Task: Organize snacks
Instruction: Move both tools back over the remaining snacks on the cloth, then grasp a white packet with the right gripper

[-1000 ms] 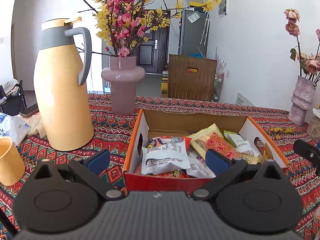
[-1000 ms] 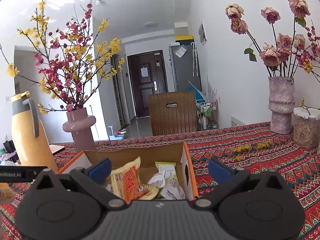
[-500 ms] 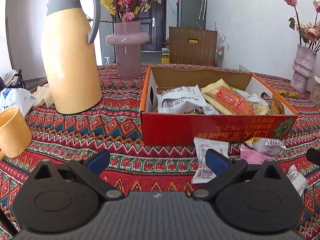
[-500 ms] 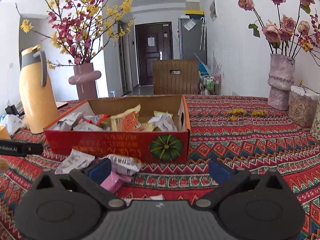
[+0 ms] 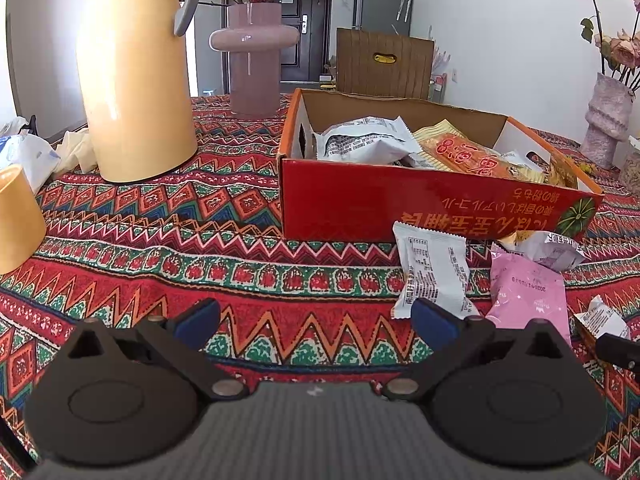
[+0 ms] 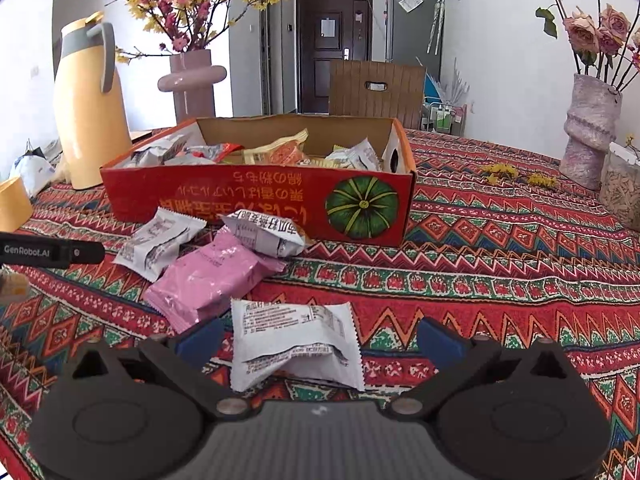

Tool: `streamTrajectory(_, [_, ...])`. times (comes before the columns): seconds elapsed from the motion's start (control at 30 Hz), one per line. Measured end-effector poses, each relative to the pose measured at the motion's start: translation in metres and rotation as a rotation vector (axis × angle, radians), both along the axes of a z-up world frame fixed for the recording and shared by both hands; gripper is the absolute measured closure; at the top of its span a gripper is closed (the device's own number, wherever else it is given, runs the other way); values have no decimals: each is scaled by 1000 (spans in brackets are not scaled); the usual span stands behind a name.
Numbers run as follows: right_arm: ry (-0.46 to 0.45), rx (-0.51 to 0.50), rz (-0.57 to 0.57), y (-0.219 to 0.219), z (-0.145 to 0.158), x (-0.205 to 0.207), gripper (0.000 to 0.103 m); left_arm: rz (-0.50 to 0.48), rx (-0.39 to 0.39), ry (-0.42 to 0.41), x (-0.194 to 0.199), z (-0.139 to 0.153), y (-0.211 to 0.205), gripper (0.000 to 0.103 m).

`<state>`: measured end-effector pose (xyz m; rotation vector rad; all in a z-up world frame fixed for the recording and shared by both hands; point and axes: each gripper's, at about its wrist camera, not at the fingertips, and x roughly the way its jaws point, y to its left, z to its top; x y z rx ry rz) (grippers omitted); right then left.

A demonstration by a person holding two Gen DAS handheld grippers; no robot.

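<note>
A red cardboard box (image 5: 420, 208) (image 6: 256, 196) holds several snack packets. On the cloth in front of it lie a white packet (image 5: 434, 274) (image 6: 158, 242), a pink packet (image 5: 528, 298) (image 6: 212, 276), a silver-white packet (image 6: 266, 232) and a white packet (image 6: 294, 342) nearest the right gripper. My left gripper (image 5: 316, 322) is open and empty, low over the cloth, left of the white packet. My right gripper (image 6: 320, 338) is open, with the near white packet lying between its fingers, not gripped.
A yellow thermos jug (image 5: 132, 76) and a pink vase (image 5: 254, 60) stand back left. A yellow cup (image 5: 16, 220) is at the far left. A rough vase with roses (image 6: 588, 128) and a jar (image 6: 624, 190) stand at the right.
Both grippers have dropped from above the box and pulled back to just over the cloth in front of it. The loose packets have come into view. Both stay open.
</note>
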<state>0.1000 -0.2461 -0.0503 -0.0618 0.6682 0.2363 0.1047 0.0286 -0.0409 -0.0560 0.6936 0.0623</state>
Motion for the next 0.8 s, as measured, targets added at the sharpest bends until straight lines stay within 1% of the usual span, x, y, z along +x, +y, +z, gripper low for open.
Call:
streamTrajectory(0.23, [93,-17,5,1,-13,21,0,0,-17,6,1,-1,2,0])
streamTrajectory(0.4, [103,-16,-16,0,-13,30,0,4,-25,8,1,-2,2,0])
streamTrajectory(0.6, [108,-13,-18,1,-12,30,0,4,-27,10,1,-2,2,0])
streamTrajectory(0.67, [97,-9,-13,1,-11,27,8,5,-28,10,1,-2,3,0])
streamTrajectory(0.7, [89,-5,-5,1,-10,25,21,6,-30,11,1,-2,3,0])
streamTrajectory(0.73, [80,-1,3,2,-8,22,38,7,-30,12,1,-2,3,0])
streamTrajectory(0.77, [77,5,9,1,-5,20,42,7,-31,12,1,-2,3,0])
streamTrajectory(0.8, [78,17,16,1,-4,19,54,7,-31,12,1,-3,3,0])
